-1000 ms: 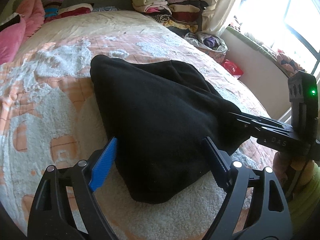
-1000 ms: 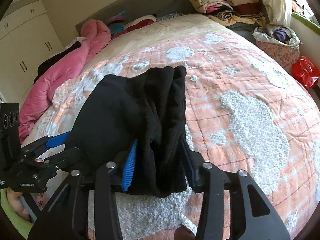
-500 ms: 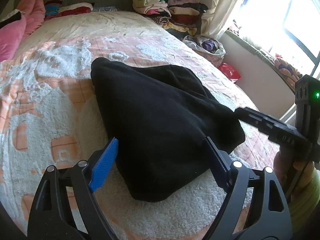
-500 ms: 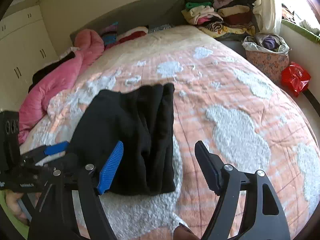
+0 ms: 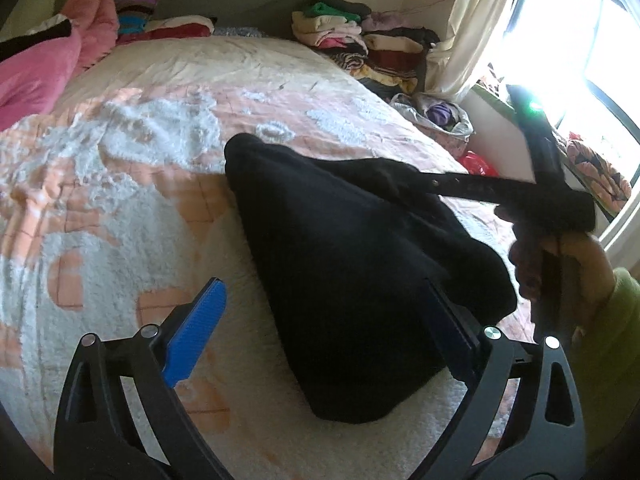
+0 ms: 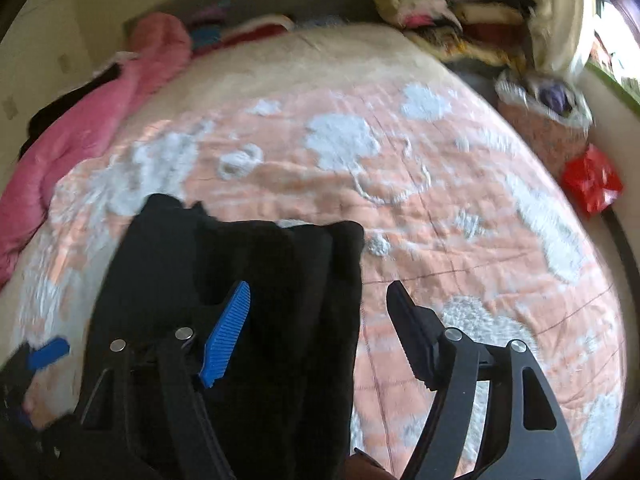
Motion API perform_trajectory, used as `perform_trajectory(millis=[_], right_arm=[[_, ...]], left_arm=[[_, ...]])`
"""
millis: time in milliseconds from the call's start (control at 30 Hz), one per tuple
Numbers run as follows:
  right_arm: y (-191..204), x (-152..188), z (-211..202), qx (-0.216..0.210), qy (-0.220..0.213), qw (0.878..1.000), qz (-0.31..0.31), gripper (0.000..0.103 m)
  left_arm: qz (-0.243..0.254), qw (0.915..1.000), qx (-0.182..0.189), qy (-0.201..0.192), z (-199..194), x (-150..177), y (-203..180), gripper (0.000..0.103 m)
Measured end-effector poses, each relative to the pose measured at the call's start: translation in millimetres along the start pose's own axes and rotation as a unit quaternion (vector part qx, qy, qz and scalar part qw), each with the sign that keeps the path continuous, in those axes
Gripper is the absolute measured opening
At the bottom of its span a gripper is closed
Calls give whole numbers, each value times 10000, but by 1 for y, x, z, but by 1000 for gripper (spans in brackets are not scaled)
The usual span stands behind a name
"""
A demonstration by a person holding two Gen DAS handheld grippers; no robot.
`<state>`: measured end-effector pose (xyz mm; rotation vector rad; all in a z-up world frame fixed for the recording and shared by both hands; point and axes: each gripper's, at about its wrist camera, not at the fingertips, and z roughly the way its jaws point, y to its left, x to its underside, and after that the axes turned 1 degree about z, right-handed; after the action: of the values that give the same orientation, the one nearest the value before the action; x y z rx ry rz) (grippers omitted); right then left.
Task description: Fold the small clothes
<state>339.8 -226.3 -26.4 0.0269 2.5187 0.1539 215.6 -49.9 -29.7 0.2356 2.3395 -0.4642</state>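
Note:
A folded black garment (image 5: 352, 264) lies on the peach and white bedspread (image 5: 120, 184). My left gripper (image 5: 328, 328) is open, its fingers spread over the garment's near end, blue pad (image 5: 196, 330) on the bedspread to its left. In the right wrist view the garment (image 6: 248, 280) lies below my right gripper (image 6: 320, 332), which is open and empty above the garment's right edge. The right gripper also shows in the left wrist view (image 5: 472, 188), over the garment's far right side.
A pink quilt (image 5: 44, 68) lies along the bed's left side. Stacks of folded clothes (image 5: 360, 44) sit at the far right corner. A bag of clothes (image 5: 440, 114) and a red bag (image 6: 592, 180) stand on the floor right of the bed.
My right gripper opened and let go of the garment's edge, then lifted and moved right and forward over it. The garment now lies flat. My left gripper stayed open and shifted slightly.

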Motion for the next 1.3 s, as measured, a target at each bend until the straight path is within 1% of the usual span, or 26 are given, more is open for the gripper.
perform_trajectory(millis=[33,67,133,233,300,333,367,400,433,467,500,567,633,667,733,867,967,1100,1233,1300], right_arm=[[-3,0,5,-97,75,9999,61,33],[-5,-1,10,-238,136,9996,111,14],[-3,-2,7,-314,7,9995,28,12],[-1,-4,-7,-260,-395,9988,-142,11],[-4,-3,-2,-134,-401,9990,-151,11],[-5,0,7,28,-271,9995,-160,12],[-6,1,12,96,-196,9996,-150,13],[-7,3,15,113,-165,9997,-110,16],[-9,4,13,118,-177,9998,-56,26],[-12,5,8,108,-222,9997,79,34],[-15,6,1,91,-278,9994,199,49],[-18,10,-17,3,-481,9984,298,56],[-20,14,-39,34,-728,9969,303,81],[-21,17,-50,8,-858,9959,299,84],[-21,20,-68,-30,-1037,9942,283,94],[-19,31,-105,-159,-1377,9900,265,97],[-17,38,-125,-240,-1562,9871,243,98],[-11,52,-148,-341,-1710,9844,240,99],[-3,69,-169,-510,-1866,9809,222,99],[1,76,-175,-510,-1913,9800,180,99]], left_arm=[[-11,10000,21,45,4,1,1,89],[-31,10000,42,84,6,2,2,89],[-93,9998,81,140,10,4,4,89],[-135,9997,162,136,11,3,4,89],[-154,9995,248,125,10,4,3,89],[-143,9995,264,136,9,4,2,89],[-126,9995,258,146,9,4,1,89],[-107,9995,246,149,8,5,0,89],[-87,9996,237,129,5,5,-2,90],[-77,9996,233,103,3,4,-3,93],[-68,9997,224,63,-1,3,-5,94],[-56,9998,215,-4,-7,0,-6,93],[-39,9997,211,-88,-14,-2,-8,94],[-32,9997,193,-128,-17,-3,-9,94],[-16,9997,167,-200,-23,-4,-10,94],[-51,9993,156,-345,-38,-7,-10,94],[-65,9988,183,-458,-49,-7,-9,94],[-41,9982,84,-592,-63,-4,-7,94],[-72,9975,74,-701,-78,2,-6,94],[-41,9972,61,-743,-85,5,-8,94]])
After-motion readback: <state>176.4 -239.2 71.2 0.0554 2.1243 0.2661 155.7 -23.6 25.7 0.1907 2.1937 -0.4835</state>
